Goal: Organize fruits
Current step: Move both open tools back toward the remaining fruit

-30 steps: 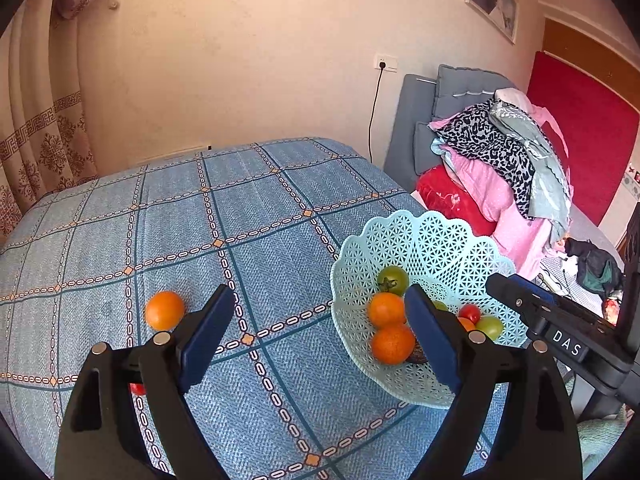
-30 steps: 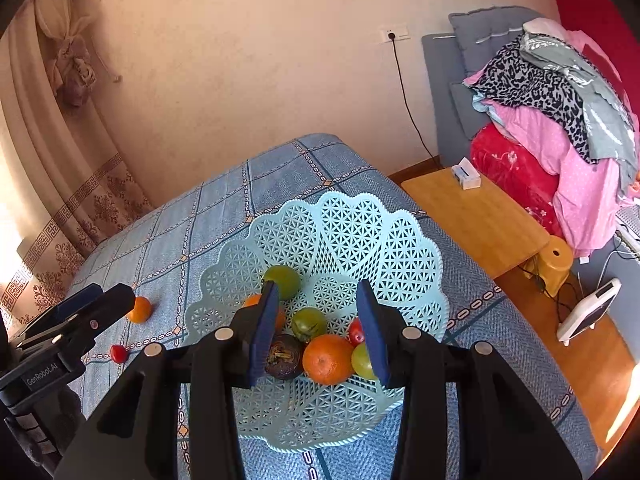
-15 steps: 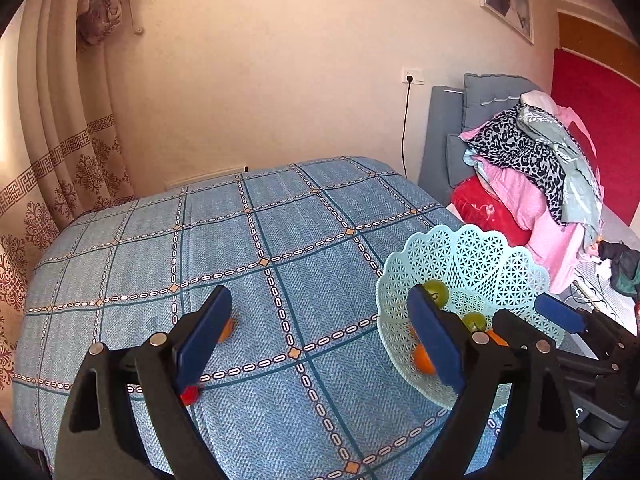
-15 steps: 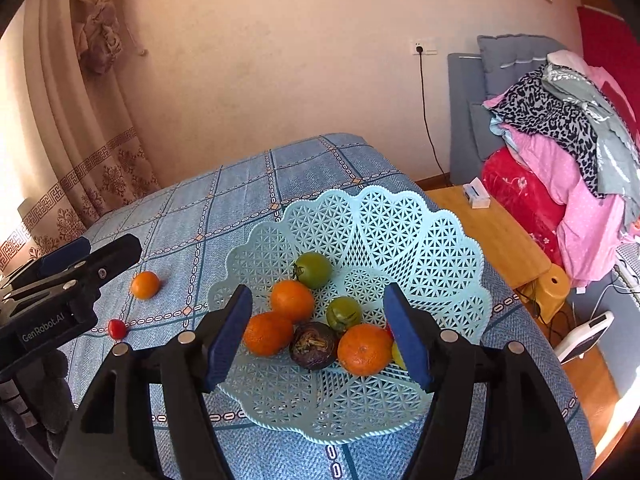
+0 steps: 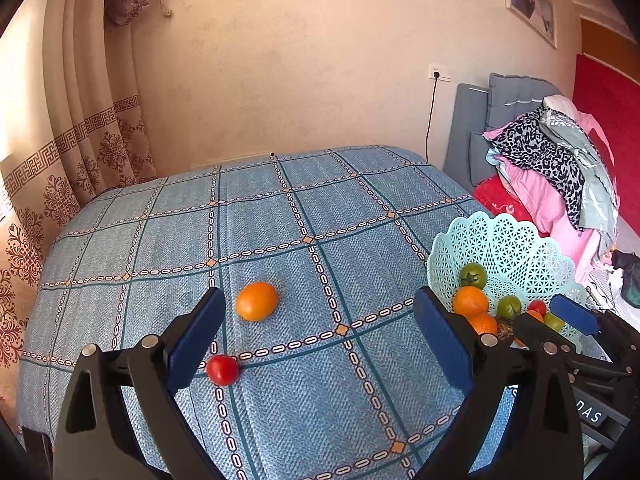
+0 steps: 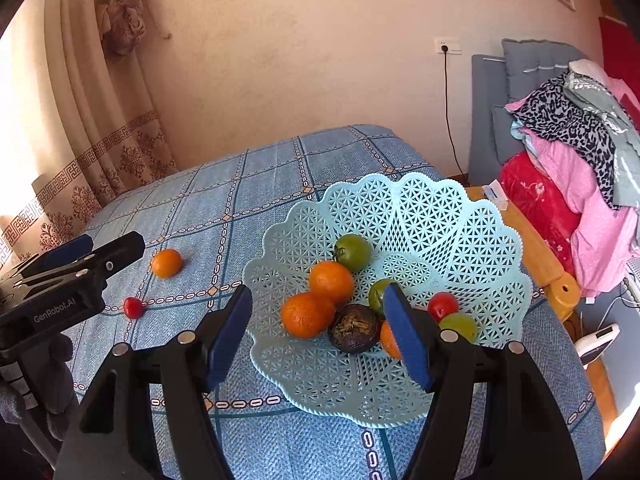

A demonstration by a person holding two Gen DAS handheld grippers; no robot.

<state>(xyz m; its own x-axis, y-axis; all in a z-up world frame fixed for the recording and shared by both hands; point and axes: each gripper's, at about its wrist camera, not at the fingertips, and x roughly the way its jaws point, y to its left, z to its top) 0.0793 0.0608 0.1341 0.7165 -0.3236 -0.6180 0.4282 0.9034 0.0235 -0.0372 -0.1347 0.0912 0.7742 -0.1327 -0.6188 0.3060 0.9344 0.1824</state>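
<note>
A light blue lattice basket (image 6: pixel 448 216) (image 5: pixel 516 240) on the blue checked tablecloth holds several fruits: oranges (image 6: pixel 331 282), green tomatoes (image 6: pixel 353 252), a red tomato (image 6: pixel 442 305) and a dark brown fruit (image 6: pixel 354 328). On the cloth to its left lie a loose orange (image 5: pixel 256 301) (image 6: pixel 167 263) and a small red tomato (image 5: pixel 223 369) (image 6: pixel 133 307). My left gripper (image 5: pixel 316 340) hovers open above the cloth, the two loose fruits near its left finger. My right gripper (image 6: pixel 318 328) hangs open over the basket's near side, empty.
The table (image 5: pixel 280 208) drops off at its edges; a patterned curtain (image 5: pixel 72 152) hangs at left. At right stand a wooden side table (image 6: pixel 532 240), a grey headboard (image 6: pixel 492 112) and a pile of clothes (image 6: pixel 580 140). A cable hangs from the wall socket (image 6: pixel 447 45).
My left gripper has pulled back and swung left, so the loose orange and red tomato now show between its fingers. My right gripper has opened wider and risen from the basket's fruit.
</note>
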